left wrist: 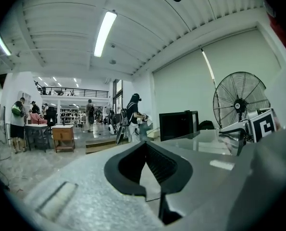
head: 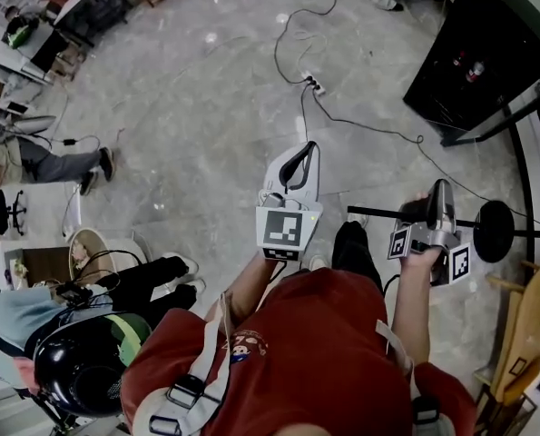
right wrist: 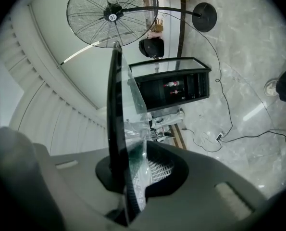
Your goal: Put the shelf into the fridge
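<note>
Glass shelf (right wrist: 116, 129) and the two hand-held grippers, with the person standing on a marble-patterned floor (head: 188, 107).

Right gripper (right wrist: 133, 177): the shelf stands on edge between its jaws, the dark framed border to the left and the clear pane to the right. It rises straight out from the pads towards the ceiling. The jaws are drawn in to a narrow gap and press on the pane from both sides, so the shelf is gripped. In the head view this gripper (head: 440, 196) sits in the person's right hand (head: 426, 260), in front of the body.

Left gripper (left wrist: 147, 170): the jaws are brought together, their tips meeting, and nothing can be seen between the pads. In the head view it (head: 299, 162) is held just beside the right gripper, to its left, at about the same height.

The fridge (head: 496, 53), a black cabinet with bottles visible inside, stands well apart from the shelf, across the floor to the front right. In the right gripper view it (right wrist: 174, 88) appears beyond the pane, below a pedestal fan (right wrist: 111, 16).
</note>
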Demonstrator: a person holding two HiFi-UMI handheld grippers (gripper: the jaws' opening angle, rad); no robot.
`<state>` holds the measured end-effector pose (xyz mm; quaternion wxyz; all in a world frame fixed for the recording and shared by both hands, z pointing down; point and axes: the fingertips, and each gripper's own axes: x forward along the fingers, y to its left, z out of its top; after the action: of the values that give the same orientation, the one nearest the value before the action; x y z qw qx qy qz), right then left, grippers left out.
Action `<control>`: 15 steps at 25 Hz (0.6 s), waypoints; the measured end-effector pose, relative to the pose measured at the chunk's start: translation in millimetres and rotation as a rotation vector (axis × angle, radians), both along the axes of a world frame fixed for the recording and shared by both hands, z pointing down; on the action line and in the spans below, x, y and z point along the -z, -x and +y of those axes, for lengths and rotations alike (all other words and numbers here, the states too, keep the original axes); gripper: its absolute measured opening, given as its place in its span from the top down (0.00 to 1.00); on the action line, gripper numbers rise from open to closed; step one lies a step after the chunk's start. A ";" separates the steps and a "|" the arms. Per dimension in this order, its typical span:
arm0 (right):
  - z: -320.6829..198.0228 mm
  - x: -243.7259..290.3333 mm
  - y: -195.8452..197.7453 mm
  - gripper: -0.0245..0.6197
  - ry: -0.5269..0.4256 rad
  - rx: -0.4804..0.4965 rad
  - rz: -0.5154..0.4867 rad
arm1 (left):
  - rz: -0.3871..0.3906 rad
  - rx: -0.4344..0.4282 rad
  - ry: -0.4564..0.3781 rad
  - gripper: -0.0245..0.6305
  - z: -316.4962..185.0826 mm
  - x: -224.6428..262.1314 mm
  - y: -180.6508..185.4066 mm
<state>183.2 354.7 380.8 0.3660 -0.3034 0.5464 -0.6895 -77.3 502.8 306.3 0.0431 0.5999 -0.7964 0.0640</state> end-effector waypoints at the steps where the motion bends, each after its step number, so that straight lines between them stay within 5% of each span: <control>1: -9.3 -2.8 0.7 0.92 0.001 -0.004 -0.001 | -0.001 -0.004 0.006 0.95 -10.7 -2.2 1.8; 15: -170.1 -9.9 -5.5 0.92 -0.028 -0.080 0.008 | -0.006 -0.078 0.051 0.95 -197.2 -10.1 5.2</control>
<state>188.8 184.6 390.7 0.3954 -0.3228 0.5449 -0.6652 -82.5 305.6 316.4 0.0534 0.6288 -0.7707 0.0879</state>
